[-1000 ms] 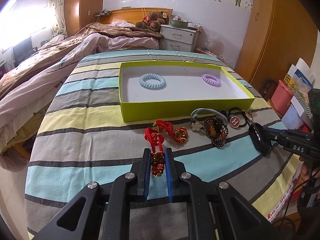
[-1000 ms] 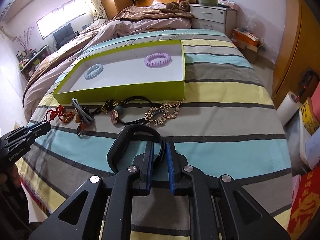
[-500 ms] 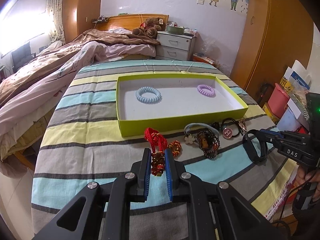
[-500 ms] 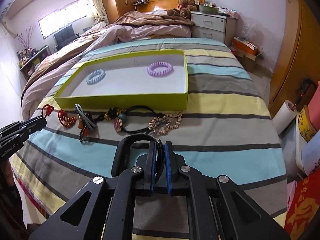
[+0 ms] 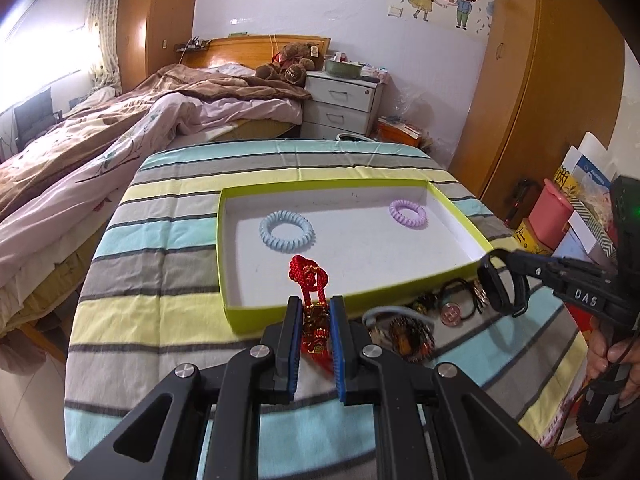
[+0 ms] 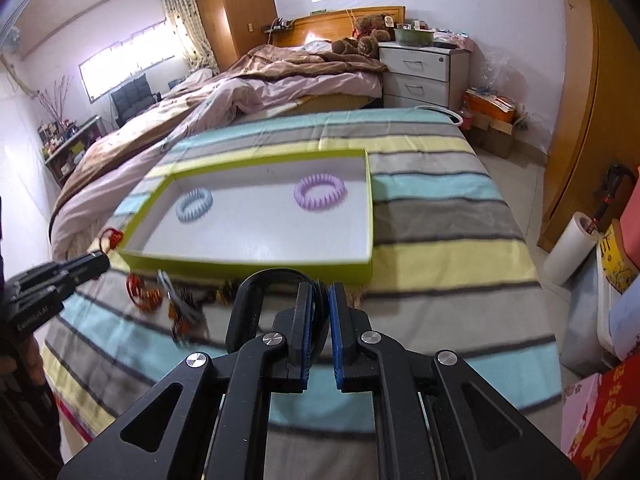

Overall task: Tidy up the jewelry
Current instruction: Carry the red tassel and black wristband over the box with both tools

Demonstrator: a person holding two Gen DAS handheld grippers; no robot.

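Both claws are loaded right now, so the step in hand looks like carrying each piece over the near wall of the tray (image 5: 460,270) and setting it down inside.

Left claw (image 5: 314,332) is clamped on the red knot charm (image 5: 310,280). The knot loop sticks up past the tips and the gold bit sits between the pads, already over the near rim. Right claw (image 6: 319,314) is pinched shut on the black band (image 6: 256,292), which bulges out to the left of the jaws. In the left view the band hangs off the claw tip near the tray's right corner.

To do it well, I'd say:
- clear the rim first, then lower; the charm's dangling end could snag the wall
- drop each piece on bare white floor, apart from the blue coil tie (image 5: 287,232) and the purple one (image 5: 408,214) already in there
- let go low so the band doesn't roll
- keep the two claws apart; they're converging on the same tray

Pose: both claws tilt down and forward toward the tray, one from each side. A hand (image 5: 612,356) grips the right handle at the edge of the left view. The rest of the pile (image 5: 416,332) is on the striped bed just in front of the tray.
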